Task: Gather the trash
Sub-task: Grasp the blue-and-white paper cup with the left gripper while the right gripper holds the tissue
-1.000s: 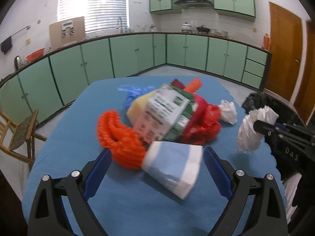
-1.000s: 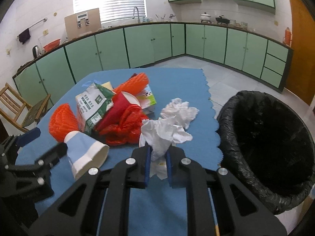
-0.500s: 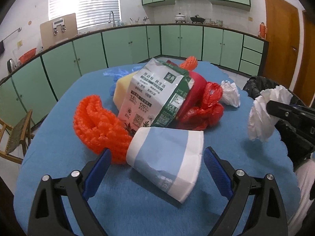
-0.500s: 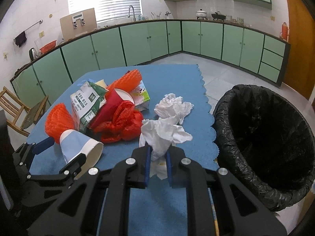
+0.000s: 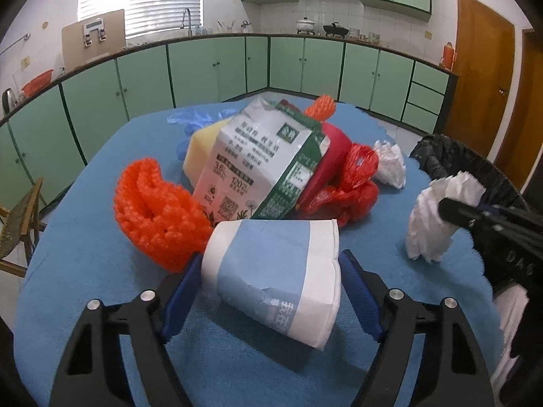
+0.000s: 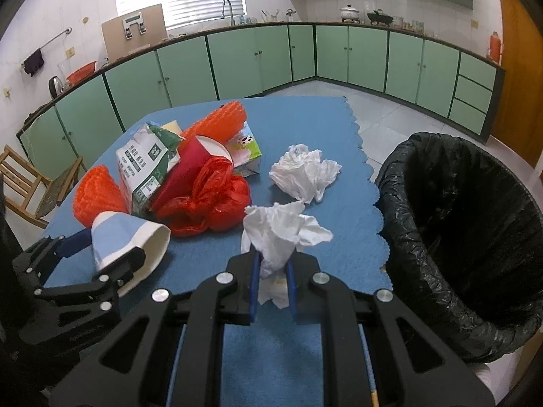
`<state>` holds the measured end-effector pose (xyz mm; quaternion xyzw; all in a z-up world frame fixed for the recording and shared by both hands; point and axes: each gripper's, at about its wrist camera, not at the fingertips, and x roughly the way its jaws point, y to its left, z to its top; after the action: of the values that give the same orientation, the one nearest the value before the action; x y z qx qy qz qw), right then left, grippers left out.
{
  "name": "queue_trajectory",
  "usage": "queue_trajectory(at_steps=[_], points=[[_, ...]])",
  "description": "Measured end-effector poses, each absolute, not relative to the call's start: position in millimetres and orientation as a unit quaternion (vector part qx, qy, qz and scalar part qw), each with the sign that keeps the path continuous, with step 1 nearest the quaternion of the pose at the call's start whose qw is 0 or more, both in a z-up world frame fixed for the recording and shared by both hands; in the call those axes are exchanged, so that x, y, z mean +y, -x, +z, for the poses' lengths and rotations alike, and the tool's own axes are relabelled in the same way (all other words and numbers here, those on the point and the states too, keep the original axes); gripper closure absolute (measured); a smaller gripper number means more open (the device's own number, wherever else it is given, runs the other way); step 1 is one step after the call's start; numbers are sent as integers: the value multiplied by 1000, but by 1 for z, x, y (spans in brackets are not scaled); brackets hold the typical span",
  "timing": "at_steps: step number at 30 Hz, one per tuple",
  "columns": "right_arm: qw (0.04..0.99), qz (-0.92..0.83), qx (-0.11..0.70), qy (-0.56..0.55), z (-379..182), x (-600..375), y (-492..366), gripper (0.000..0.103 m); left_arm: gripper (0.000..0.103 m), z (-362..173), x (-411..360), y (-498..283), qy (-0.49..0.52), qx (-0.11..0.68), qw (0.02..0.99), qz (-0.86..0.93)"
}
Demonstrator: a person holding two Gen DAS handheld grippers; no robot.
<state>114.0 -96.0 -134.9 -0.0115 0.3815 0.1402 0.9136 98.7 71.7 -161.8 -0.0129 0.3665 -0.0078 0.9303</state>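
Both grippers are showing the same build. The left gripper [image 5: 271, 291] is wearing matte black skeletal arms with triangular cut-outs, round silver screws at the joints, and ribbed blue pads [image 5: 358, 295] lining its fingers. The right gripper [image 6: 273, 281] is showing black linkages, silver screws and blue pads [image 6: 254, 286]; white lettering is marking its side in the left view.

L gripper [image 5: 271, 291] low and level, fingers [image 5: 180, 291] closing w/ both pads against sides of held item; R gripper [image 6: 273, 285] raised, fingers [image 6: 254, 288] pinched tight.
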Motion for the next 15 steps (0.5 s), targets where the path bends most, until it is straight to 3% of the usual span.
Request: queue_trajectory(at_steps=[15], points=[[935,133,329,-5,-84,-126,-100,90,25,-88,51,-90,23,310,950,-29]])
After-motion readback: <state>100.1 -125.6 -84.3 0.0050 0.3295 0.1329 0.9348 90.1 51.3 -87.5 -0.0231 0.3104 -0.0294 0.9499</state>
